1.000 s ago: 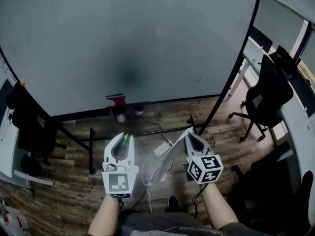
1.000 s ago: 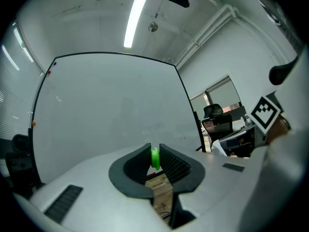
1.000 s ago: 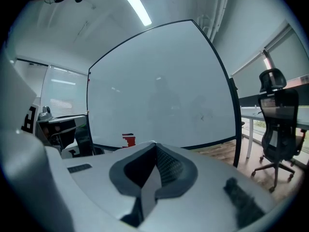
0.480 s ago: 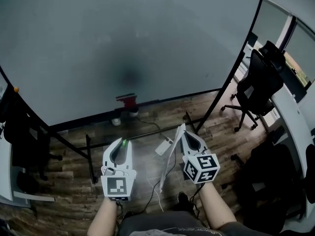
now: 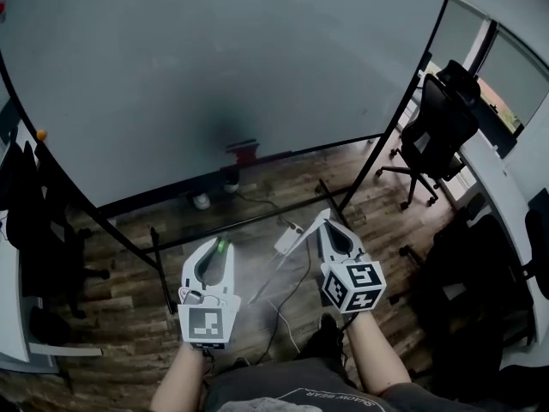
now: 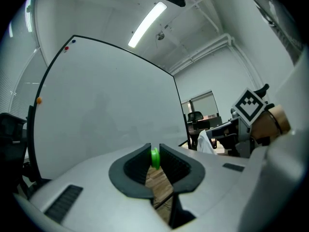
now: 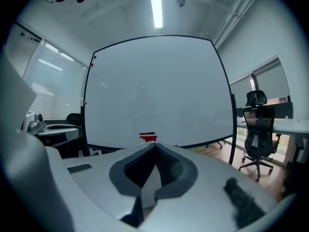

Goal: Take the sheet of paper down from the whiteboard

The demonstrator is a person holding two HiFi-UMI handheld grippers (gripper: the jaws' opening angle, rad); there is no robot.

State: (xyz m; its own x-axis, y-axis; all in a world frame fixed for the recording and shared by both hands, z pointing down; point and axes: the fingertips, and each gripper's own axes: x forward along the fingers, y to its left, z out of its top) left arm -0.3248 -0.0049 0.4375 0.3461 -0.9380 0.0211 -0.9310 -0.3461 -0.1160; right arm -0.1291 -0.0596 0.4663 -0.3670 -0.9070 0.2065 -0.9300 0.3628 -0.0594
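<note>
The whiteboard (image 5: 214, 75) fills the upper head view, and no sheet shows on it. My right gripper (image 5: 324, 220) is shut on the white sheet of paper (image 5: 292, 256), which hangs edge-on down to the left of the jaws. In the right gripper view the paper (image 7: 148, 185) sits pinched between the closed jaws of the right gripper (image 7: 155, 148). My left gripper (image 5: 220, 247) is at the lower left, clamped on a small green magnet (image 5: 220, 245). In the left gripper view the magnet (image 6: 155, 158) is held between the pads of the left gripper (image 6: 154, 151).
A red eraser (image 5: 243, 149) rests on the board's lower ledge. The board's black frame legs (image 5: 159, 269) stand on the wooden floor, with a white power strip (image 5: 287, 237) and cables. Black office chairs (image 5: 437, 118) and desks are at the right, dark furniture (image 5: 34, 221) at the left.
The board and red eraser have slid right in the head view as both hands moved sideways. Both grips are unchanged: paper in the right, green magnet in the left.
</note>
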